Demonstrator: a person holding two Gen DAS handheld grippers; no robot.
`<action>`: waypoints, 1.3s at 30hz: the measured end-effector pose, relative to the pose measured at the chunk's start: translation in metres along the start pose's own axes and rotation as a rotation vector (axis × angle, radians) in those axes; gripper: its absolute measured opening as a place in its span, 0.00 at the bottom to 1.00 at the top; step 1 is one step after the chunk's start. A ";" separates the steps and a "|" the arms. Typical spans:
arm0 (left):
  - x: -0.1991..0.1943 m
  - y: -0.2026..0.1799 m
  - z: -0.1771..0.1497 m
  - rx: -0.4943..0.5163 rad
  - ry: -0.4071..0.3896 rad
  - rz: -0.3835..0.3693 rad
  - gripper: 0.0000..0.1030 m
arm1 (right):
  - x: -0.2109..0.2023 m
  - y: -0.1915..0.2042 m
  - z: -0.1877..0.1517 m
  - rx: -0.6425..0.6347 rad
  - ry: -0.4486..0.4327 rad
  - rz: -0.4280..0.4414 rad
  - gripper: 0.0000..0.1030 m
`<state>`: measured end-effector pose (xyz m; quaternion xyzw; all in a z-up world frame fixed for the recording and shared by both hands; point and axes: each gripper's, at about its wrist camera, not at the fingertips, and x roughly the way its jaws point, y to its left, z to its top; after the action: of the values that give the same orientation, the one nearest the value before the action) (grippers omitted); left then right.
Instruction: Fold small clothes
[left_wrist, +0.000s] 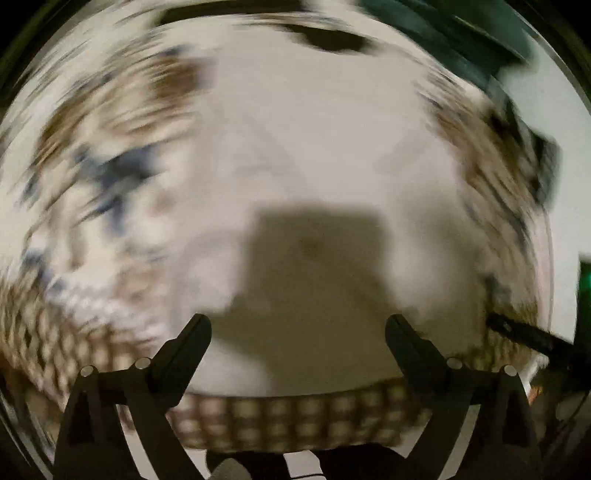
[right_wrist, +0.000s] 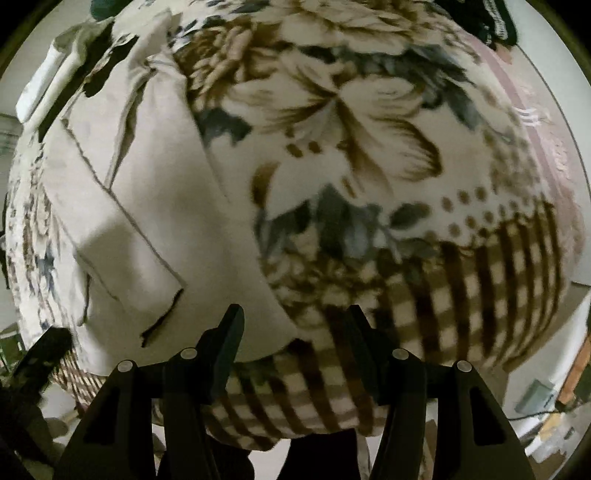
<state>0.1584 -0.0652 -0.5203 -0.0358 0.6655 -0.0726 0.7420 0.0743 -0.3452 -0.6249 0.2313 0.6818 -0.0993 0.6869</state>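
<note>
Pale garment spread on the floral blanket, both grippers over it with nothing held.

The left gripper (left_wrist: 298, 328) gapes wide above the garment (left_wrist: 325, 155), which fills its blurred view toward 12 o'clock. The right gripper (right_wrist: 295, 321) stands open at the garment's (right_wrist: 147, 221) near corner; the cloth runs off toward 10 o'clock, the blanket (right_wrist: 369, 147) toward 1.

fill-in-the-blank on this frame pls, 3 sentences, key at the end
1. The pale garment lies on a blanket printed with ____ and checks.
2. The right gripper is ____, holding nothing.
3. In the right wrist view the garment lies to the ____ of the gripper.

Missing words: flowers; open; left
</note>
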 end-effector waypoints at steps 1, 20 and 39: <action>0.002 0.014 -0.001 -0.032 0.009 0.006 0.94 | 0.002 -0.006 0.001 0.007 0.003 0.017 0.57; 0.046 0.047 -0.046 -0.225 0.129 -0.203 0.04 | -0.001 -0.046 0.031 0.006 0.152 0.234 0.04; 0.061 0.096 0.159 -0.484 0.028 -0.486 0.19 | -0.081 -0.015 0.235 0.050 -0.043 0.386 0.11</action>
<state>0.3281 0.0134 -0.5765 -0.3674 0.6456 -0.0878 0.6637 0.2726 -0.4792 -0.5572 0.3725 0.6075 0.0124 0.7015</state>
